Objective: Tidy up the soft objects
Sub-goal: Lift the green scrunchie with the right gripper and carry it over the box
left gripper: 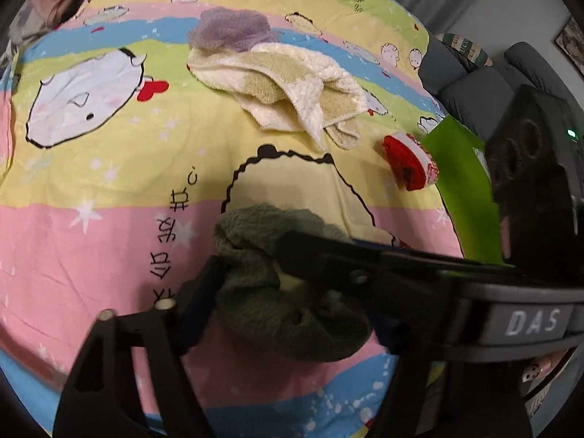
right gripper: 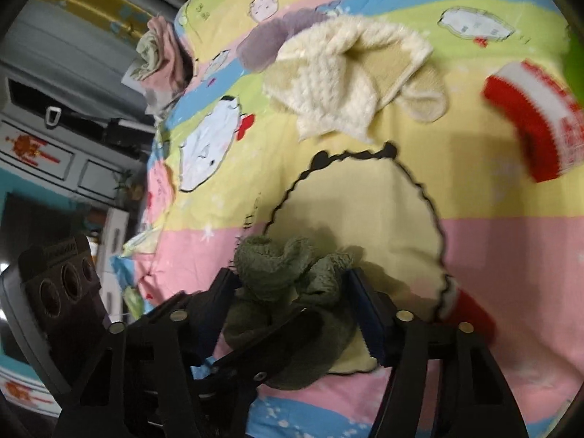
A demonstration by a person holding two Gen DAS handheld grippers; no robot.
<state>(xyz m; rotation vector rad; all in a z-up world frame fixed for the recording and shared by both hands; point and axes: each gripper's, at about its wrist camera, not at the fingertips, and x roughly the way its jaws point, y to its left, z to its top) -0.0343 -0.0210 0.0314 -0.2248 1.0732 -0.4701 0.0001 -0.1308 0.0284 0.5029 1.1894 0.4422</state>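
Note:
A dark green fleece cloth (left gripper: 288, 292) lies bunched on the cartoon bedsheet (left gripper: 109, 219), and both grippers hold it. My left gripper (left gripper: 292, 306) has its fingers around one side of the cloth. My right gripper (right gripper: 292, 292) has its fingers either side of the same green cloth (right gripper: 288, 273); its arm crosses the left wrist view from the right. A cream and tan fleece blanket (left gripper: 292, 87) lies crumpled further back, with a purple cloth (left gripper: 233, 29) behind it. A red and white knitted item (left gripper: 410, 164) lies to the right.
A green sheet (left gripper: 463, 189) lies at the bed's right edge, with dark cushions (left gripper: 471, 84) beyond. A pile of pink and pale cloths (right gripper: 160, 58) sits at the bed's far left corner. Cabinets (right gripper: 54, 153) stand left of the bed.

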